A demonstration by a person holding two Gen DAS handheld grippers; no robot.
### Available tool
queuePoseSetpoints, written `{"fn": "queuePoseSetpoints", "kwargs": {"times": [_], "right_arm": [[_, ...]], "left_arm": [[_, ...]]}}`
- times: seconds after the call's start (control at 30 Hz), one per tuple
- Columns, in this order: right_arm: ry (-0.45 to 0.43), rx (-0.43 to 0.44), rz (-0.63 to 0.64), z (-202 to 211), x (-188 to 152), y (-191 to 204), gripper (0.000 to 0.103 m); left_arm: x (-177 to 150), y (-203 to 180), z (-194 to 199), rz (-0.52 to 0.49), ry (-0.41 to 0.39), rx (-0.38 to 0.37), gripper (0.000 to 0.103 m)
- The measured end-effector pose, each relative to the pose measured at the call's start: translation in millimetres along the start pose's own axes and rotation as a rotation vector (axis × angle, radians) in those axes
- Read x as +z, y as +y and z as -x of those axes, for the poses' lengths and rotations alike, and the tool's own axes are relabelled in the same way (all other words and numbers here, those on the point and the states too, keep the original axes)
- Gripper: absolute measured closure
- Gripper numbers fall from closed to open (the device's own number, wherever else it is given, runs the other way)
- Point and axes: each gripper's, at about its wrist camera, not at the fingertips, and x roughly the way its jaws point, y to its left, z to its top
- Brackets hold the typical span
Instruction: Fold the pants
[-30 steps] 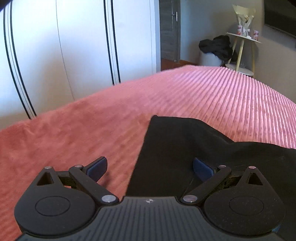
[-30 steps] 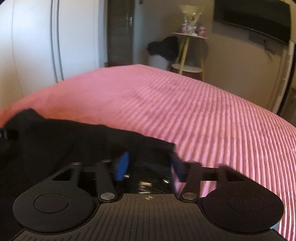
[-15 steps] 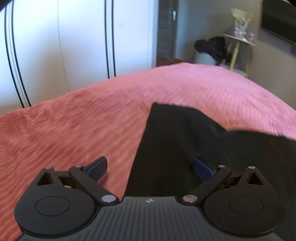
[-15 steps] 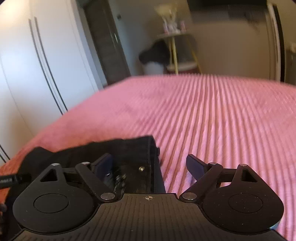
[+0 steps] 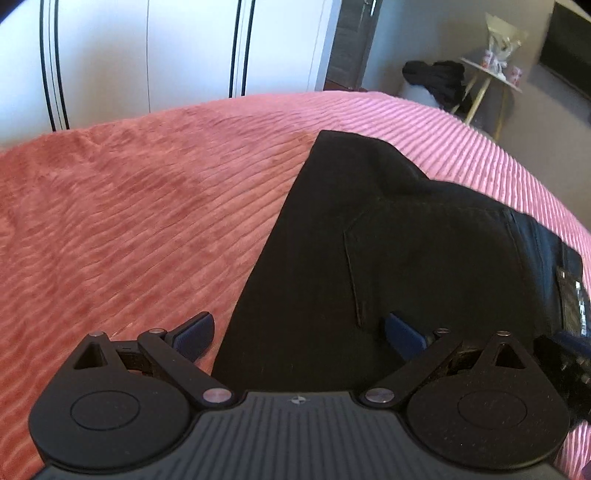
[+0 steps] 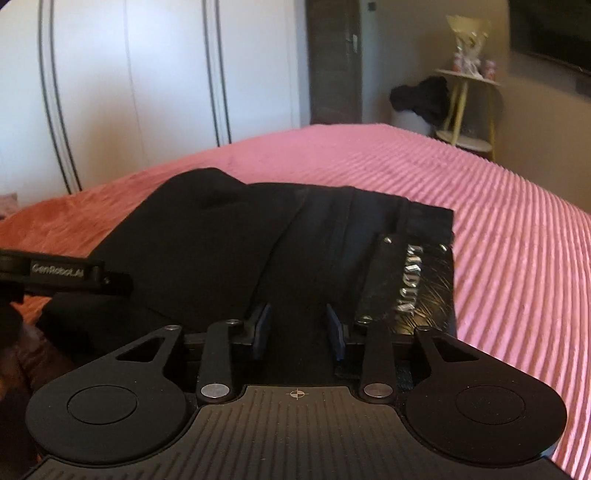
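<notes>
Black pants (image 5: pixel 388 258) lie folded on a pink ribbed bedspread (image 5: pixel 129 221). In the left wrist view my left gripper (image 5: pixel 299 332) is open wide above the pants' left edge, one blue pad over the bedspread and one over the fabric. In the right wrist view the pants (image 6: pixel 229 236) show their waistband with a silver-lettered label (image 6: pixel 408 277). My right gripper (image 6: pixel 298 328) has its jaws narrowed with a gap between the pads, just over the waistband; a grip on the fabric is not visible. The left gripper's side (image 6: pixel 62 275) shows at left.
White wardrobe doors (image 5: pixel 147 55) stand behind the bed. A round side table (image 6: pixel 467 107) and a dark heap of clothes on a bin (image 6: pixel 421 99) stand at the far right corner. A dark screen hangs on the right wall (image 6: pixel 550 33).
My right gripper has swung back over the waistband and its jaws have narrowed. My left gripper has lifted and tilted down, staying open over the pants' left edge.
</notes>
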Motion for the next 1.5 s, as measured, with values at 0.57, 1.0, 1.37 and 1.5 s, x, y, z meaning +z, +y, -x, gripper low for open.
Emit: {"fn": "queuePoseSetpoints", "kwargs": {"times": [0.57, 1.0, 1.37, 1.5], "right_arm": [[0.145, -0.036, -0.071, 12, -15, 6, 0.083], [0.070, 0.054, -0.348, 49, -3, -63, 0.032], [0.248, 0.234, -0.717, -25, -20, -166, 0.014], [0.226, 0.358, -0.710, -47, -12, -175, 0.009]], "left_arm": [[-15, -17, 10, -0.118, 0.044, 0.020, 0.004], [5, 34, 22, 0.171, -0.039, -0.122, 0.004], [36, 75, -45, 0.270, 0.151, -0.309, 0.004], [48, 84, -61, 0.254, 0.172, -0.463, 0.004]]}}
